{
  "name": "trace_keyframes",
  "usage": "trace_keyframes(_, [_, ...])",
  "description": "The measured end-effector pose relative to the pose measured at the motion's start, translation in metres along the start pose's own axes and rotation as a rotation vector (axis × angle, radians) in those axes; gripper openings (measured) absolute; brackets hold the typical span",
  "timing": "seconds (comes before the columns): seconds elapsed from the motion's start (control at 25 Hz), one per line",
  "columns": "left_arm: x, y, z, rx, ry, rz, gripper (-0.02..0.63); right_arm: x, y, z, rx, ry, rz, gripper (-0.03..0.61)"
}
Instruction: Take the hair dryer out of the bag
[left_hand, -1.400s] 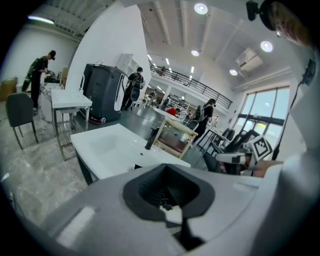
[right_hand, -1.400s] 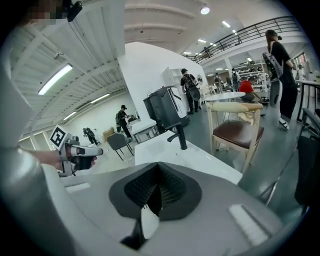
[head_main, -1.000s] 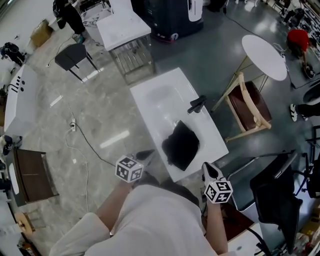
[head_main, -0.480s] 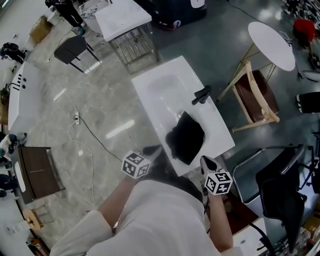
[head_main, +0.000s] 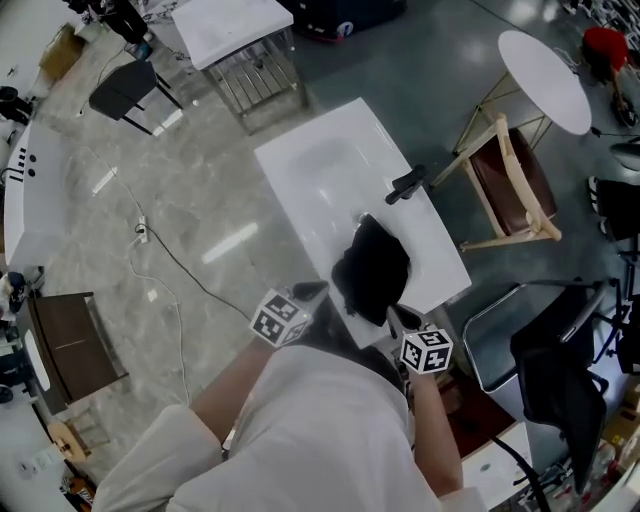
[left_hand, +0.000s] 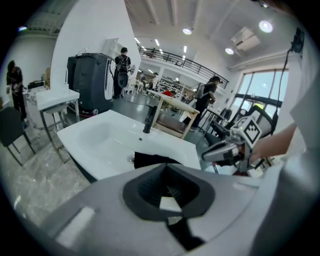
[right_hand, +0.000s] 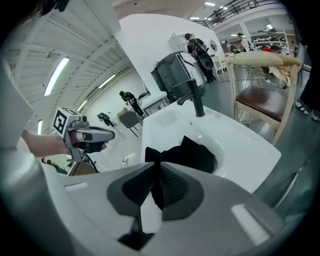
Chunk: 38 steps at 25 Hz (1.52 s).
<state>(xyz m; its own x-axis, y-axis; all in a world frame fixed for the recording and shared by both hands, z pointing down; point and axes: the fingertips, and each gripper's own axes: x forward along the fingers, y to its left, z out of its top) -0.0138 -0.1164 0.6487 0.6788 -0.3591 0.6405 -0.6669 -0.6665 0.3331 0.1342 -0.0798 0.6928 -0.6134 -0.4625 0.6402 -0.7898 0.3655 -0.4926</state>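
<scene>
Both grippers are lower and nearer the black bag (head_main: 372, 270) than a second ago. Left gripper (head_main: 312, 291): jaws closed, empty. Right gripper (head_main: 393, 314): jaws just opening, slightly apart, nothing between them. The bag lies on the white basin (head_main: 320, 170), contents hidden.

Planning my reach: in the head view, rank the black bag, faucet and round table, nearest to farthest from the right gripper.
Right gripper, jaws just been opening, nothing between them:
1. Black bag, just ahead on the sink.
2. Faucet, beyond the bag at the sink's edge.
3. Round table, far upper right.
</scene>
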Motion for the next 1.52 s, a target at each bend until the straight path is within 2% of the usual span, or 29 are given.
trace_keyframes(0.44, [0.02, 0.007, -0.011, 0.04, 0.075, -0.069, 0.0, 0.052, 0.0, -0.031, -0.067, 0.176, 0.05, 0.083])
trace_keyframes(0.68, [0.027, 0.009, -0.011, 0.026, 0.097, -0.081, 0.011, 0.073, 0.001, -0.044, -0.082, 0.243, 0.075, 0.123])
trace_keyframes(0.92, [0.032, 0.009, -0.017, 0.013, 0.12, -0.095, 0.011, 0.09, 0.004, -0.057, -0.134, 0.315, 0.093, 0.195])
trace_keyframes(1.0, [0.033, 0.01, -0.019, 0.011, 0.126, -0.097, 0.011, 0.094, 0.003, -0.06, -0.156, 0.339, 0.082, 0.195])
trace_keyframes(1.04, [0.033, 0.011, -0.02, 0.009, 0.128, -0.099, 0.011, 0.095, 0.002, -0.061, -0.164, 0.347, 0.07, 0.188])
trace_keyframes(1.2, [0.039, 0.011, -0.023, 0.003, 0.141, -0.113, 0.013, 0.098, -0.006, -0.058, -0.15, 0.338, 0.033, 0.058])
trace_keyframes(1.28, [0.043, 0.01, -0.025, 0.004, 0.154, -0.126, 0.036, 0.098, -0.008, -0.054, -0.142, 0.329, 0.025, 0.018])
trace_keyframes(1.52, [0.065, -0.002, -0.038, 0.025, 0.203, -0.164, 0.052, 0.095, -0.014, -0.038, -0.134, 0.296, 0.003, 0.012])
